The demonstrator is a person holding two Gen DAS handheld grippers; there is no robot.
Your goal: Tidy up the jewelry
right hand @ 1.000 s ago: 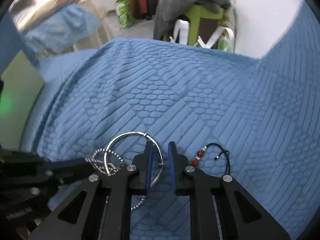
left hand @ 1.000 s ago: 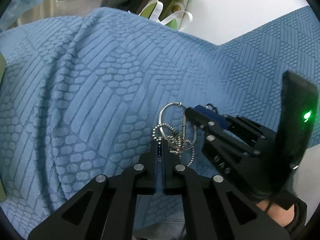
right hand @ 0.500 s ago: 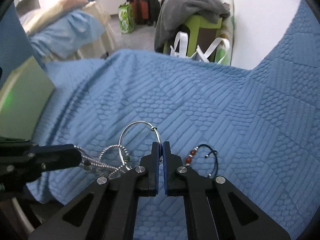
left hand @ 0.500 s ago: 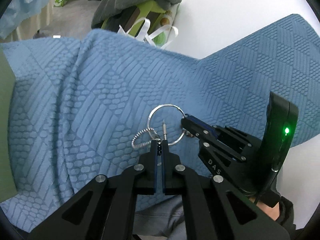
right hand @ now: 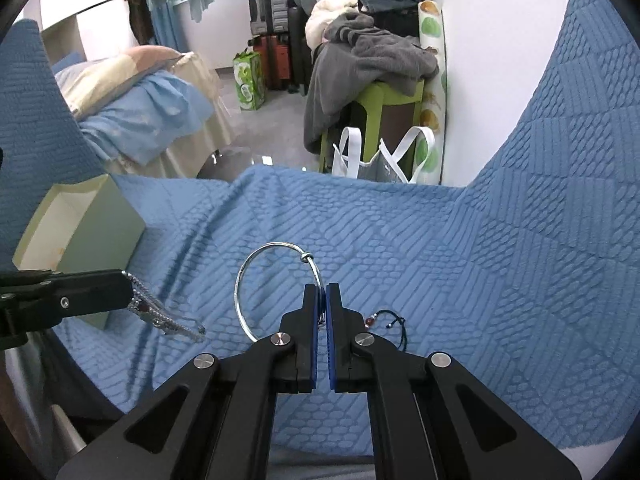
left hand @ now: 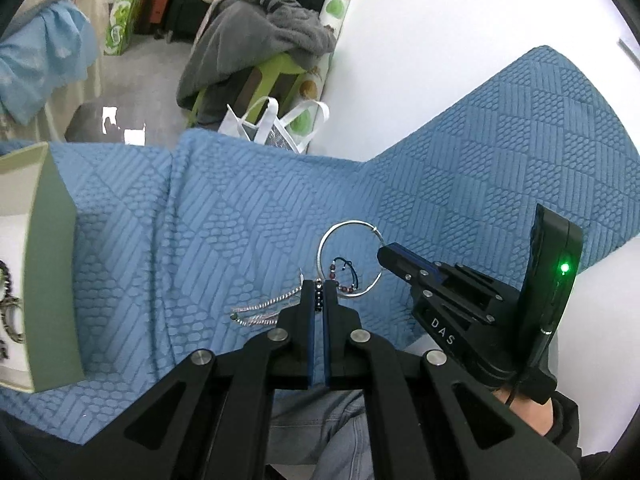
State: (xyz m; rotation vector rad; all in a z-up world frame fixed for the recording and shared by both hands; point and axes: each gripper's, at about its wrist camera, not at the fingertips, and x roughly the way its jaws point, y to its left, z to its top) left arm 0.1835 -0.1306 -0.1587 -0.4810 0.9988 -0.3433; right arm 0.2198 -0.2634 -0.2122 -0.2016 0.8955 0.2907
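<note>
My left gripper [left hand: 319,290] is shut on a twisted silver chain [left hand: 268,304], which hangs off to the left above the blue textured cloth [left hand: 200,220]. My right gripper [right hand: 322,292] is shut on the rim of a thin silver bangle [right hand: 237,286], held up off the cloth. In the left wrist view the right gripper [left hand: 382,254] and the bangle [left hand: 352,222] sit just right of my left fingertips. The right wrist view shows the left gripper [right hand: 126,282] with the chain [right hand: 168,322] at the left. A dark cord bracelet with red beads [right hand: 390,316] lies on the cloth below.
An open pale green box [left hand: 52,248] stands on the cloth at the left, with some jewelry inside; it also shows in the right wrist view [right hand: 100,224]. Beyond the cloth's far edge are a green stool piled with clothes [right hand: 384,92], white bags and a bed.
The right gripper closed on the bangle. Both grippers rose from the cloth, lifting bangle and chain, which came apart. The cord bracelet stayed on the cloth.
</note>
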